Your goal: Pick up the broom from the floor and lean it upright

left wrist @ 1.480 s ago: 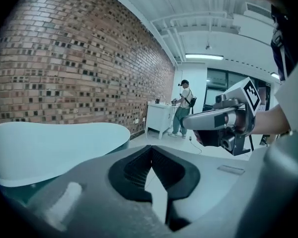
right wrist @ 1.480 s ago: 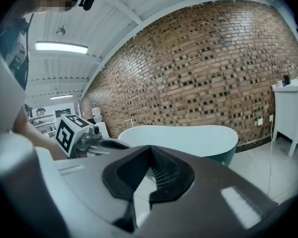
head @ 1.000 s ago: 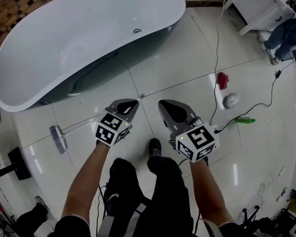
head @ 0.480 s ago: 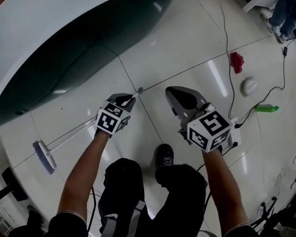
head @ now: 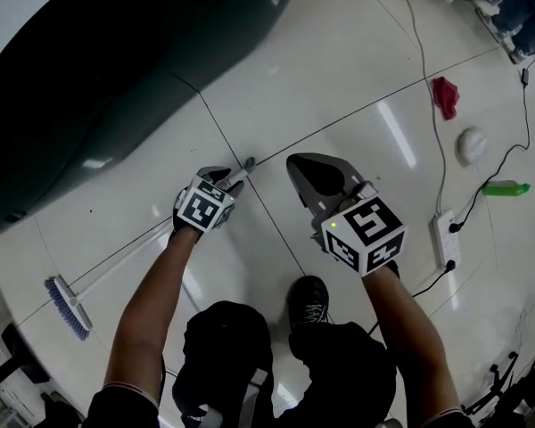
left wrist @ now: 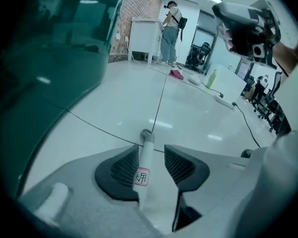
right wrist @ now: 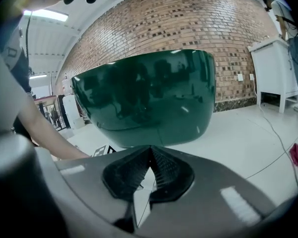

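2 tongs logged: left tongs (left wrist: 152,158) had just been opening, now released, astride the handle tip of the broom (head: 125,253), which lay flat on the floor (head: 339,87). Right tongs (right wrist: 150,168) were clenched and empty. Risk: a tip-end grip could let the brush end swing or slip.

Only one piece of writing shows; a small white sticker (left wrist: 142,176) with a red frame sits on the broom handle (left wrist: 146,150), near in the left gripper view; its dark print looks like Chinese, perhaps "用", but it is too blurred to be sure; the left marker cube (head: 203,210) and the right marker cube (head: 366,233) bear only black-and-white square patterns.
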Demonstrator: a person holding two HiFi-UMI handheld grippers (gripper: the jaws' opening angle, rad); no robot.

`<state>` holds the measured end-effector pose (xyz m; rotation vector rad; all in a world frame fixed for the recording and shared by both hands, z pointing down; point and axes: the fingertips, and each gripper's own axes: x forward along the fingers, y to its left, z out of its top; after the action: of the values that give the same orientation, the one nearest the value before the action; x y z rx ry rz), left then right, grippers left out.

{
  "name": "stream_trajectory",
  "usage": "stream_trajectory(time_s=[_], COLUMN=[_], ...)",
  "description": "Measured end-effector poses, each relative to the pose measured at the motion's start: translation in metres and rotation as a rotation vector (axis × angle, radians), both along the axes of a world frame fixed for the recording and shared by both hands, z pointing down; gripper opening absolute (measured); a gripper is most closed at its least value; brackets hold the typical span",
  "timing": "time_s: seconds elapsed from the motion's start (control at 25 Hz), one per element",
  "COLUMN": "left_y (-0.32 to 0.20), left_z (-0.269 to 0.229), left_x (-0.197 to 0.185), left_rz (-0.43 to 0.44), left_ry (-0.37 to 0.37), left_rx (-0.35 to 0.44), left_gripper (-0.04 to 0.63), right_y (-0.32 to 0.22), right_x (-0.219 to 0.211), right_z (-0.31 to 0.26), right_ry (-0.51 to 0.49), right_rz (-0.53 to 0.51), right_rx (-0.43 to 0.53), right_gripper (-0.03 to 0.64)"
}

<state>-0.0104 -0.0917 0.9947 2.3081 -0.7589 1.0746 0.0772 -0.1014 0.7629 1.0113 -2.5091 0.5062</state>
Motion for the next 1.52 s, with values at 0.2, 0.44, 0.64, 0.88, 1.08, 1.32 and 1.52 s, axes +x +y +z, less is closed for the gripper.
stream_trajectory(time_s=[0.2, 0.44, 0.64, 0.88, 1.08, 1.32, 1.52], left_y=[0.001, 0.001, 0.008, 0.003, -0.004, 0.002, 0.012], left_z=[0.042, 0.054, 0.049, -0.004, -0.099, -0.241, -0.374], left_x=[-0.005, -0.006, -0.003, -0.007, 0.011, 0.038, 0.030], left_rz=[0.053, 0.097, 0.153, 0.138, 0.135, 0.128, 0.070], left_ry=[-0.093, -0.127, -0.154, -0.126, -0.067, -0.008, 0.042], left_rx=[-0.032, -0.030, -0.054, -0.018, 0.032, 0.082, 0.129], left_gripper=[0.175, 0.159, 0.104, 0.101, 0.101, 0.098, 0.100], right_y=[0.007, 0.017, 0.010, 0.006, 0.007, 0.018, 0.016], right_x=[-0.010, -0.018, -0.008, 0.006, 0.011, 0.021, 0.009], right_z=[0.016, 0.019, 0.008, -0.036, -0.104, -0.204, -0.307], right_ry=[-0.007, 0.034, 0.039, 0.044, 0.036, 0.060, 0.050], right_rz=[-0.001, -0.063, -0.034, -0.004, 0.016, -0.004, -0.021], right_rx=[-0.019, -0.020, -0.002, 0.043, 0.054, 0.033, 0.048], right_gripper=[0.000, 0.000, 0.000, 0.000, 0.000, 0.000, 0.000])
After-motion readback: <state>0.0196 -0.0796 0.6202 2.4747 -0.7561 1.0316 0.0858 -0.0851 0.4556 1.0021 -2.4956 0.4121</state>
